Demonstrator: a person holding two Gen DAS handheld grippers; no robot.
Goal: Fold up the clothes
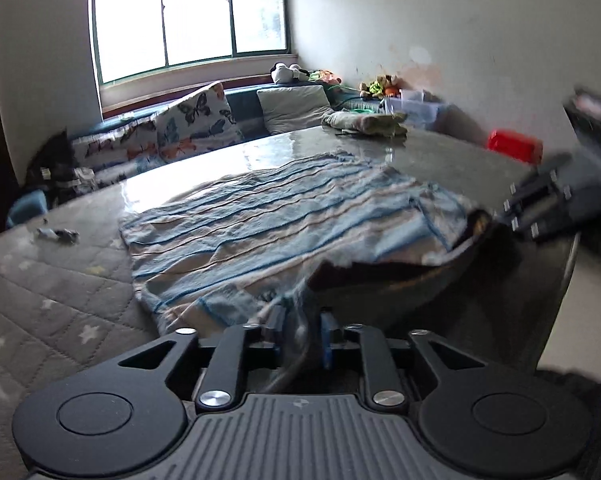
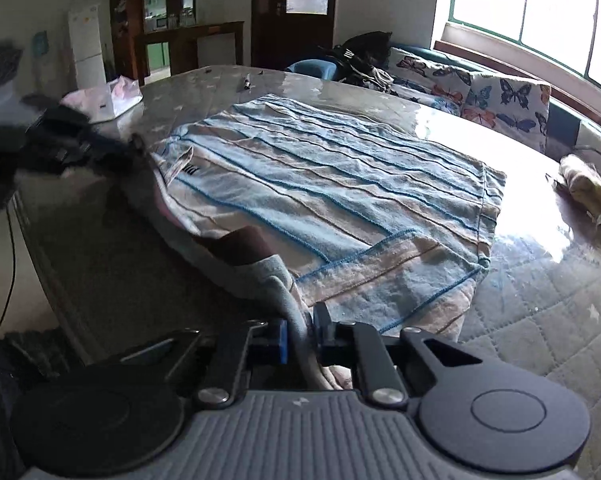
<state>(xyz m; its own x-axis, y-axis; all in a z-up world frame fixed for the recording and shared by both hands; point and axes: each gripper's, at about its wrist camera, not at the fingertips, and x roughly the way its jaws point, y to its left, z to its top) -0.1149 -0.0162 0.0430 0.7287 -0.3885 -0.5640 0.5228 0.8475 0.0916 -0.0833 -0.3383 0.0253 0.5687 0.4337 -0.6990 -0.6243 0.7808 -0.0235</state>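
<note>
Large round worktop (image 1: 440, 160) with a glossy grey quilted cover printed with pale stars, under a bright window. On it, spread nearly flat over the near half, lies the blue-and-beige striped towelling garment (image 1: 268, 216), the landmark for what follows. Beyond the garment's far edge, toward the wall, rests a small folded yellowish cloth bundle (image 1: 364, 122); behind that stands a clear plastic storage box (image 1: 414, 112). Past the garment on the window side runs a bench seat with a butterfly-print cushion (image 1: 198, 118). At the garment's near hem the left tongs (image 1: 300, 332) stand narrowly apart with a fold of fabric between them; blur leaves it uncertain whether the pads actually press on it. At the garment's other near corner the right tongs (image 2: 300, 332) are pinched closed on a grey-lined edge of the cloth, lifting it slightly off the worktop.
</note>
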